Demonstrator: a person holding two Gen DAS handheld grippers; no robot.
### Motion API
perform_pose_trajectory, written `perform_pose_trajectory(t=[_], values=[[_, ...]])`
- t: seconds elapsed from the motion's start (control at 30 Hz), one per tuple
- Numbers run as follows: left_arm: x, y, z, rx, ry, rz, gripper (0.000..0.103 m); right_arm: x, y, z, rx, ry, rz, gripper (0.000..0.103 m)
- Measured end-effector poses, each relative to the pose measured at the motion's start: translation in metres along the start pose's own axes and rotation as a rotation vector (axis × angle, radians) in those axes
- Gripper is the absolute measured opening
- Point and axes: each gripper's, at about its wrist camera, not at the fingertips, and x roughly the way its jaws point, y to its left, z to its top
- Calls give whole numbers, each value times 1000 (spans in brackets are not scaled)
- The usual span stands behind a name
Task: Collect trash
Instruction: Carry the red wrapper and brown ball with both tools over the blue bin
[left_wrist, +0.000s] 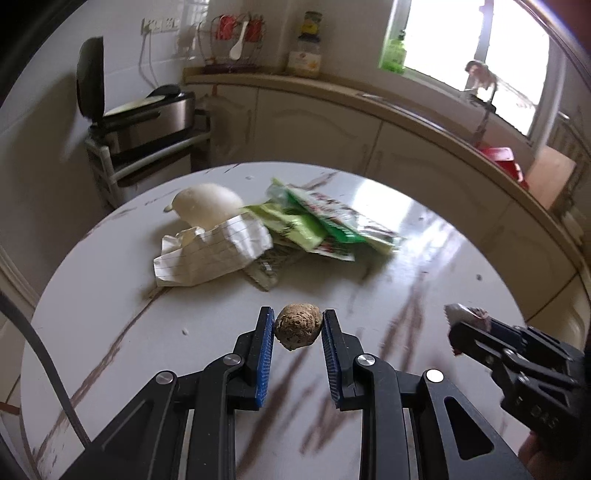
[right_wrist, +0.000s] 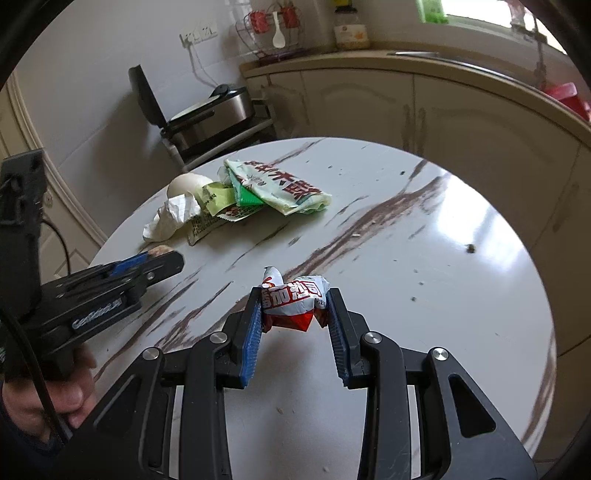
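Firmly clenched in the left claw (left_wrist: 297, 325): a brown, rough-skinned lump (left_wrist: 297, 327), walnut-like, pinched between the blue pads (left_wrist: 265, 354) and held above the near part of the round marble-patterned worktop (left_wrist: 424, 258). Likewise clamped in the right claw (right_wrist: 295, 306): a crumpled red-and-white wrapper (right_wrist: 293, 301), squeezed between its own blue pads (right_wrist: 249, 334), over the near middle of the worktop (right_wrist: 461, 295). Seen from the left wrist, the right claw (left_wrist: 466, 325) off to the right, close to the near-right edge, with a scrap of wrapper poking past its tip. Seen from the right wrist, the left claw (right_wrist: 162, 256) off to the left beside the near-left edge, gripped in a hand (right_wrist: 55, 391). Farther out, towards the far-left edge, a heap of trash: a crumpled sheet of lined paper (left_wrist: 212, 254) touching a white eggshell-like dome (left_wrist: 207, 203) behind it, with green-and-white snack packets (left_wrist: 325, 225) overlapping just to their right. Scattered across the right half of the worktop, a few dark crumbs (right_wrist: 470, 249). Beyond the far edge, a steel appliance with raised lid (left_wrist: 147, 114) on a rack against the wall.
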Motion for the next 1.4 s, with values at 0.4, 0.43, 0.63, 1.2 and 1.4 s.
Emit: perform_pose_trajectory(t=[0.4,0.43,0.63,1.2,1.4], values=[[-64,-66,-13,108,-60,-93,22,-59,-33,-12,69,-94,-8,31],[-68,-77,-15,128,-61,-105,22,-67,-40,-14,82,-108,-12,32],[-72,-141,-15,219,-60,-169,22,-112,-87,-27,157,-172,-55,32],[-30,-331,-72,475,96,-398,22,-193,-256,-123,447,-179,-247,32],[16,-365,-97,538,215,-383,22,-163,-307,-167,554,-90,-245,32]])
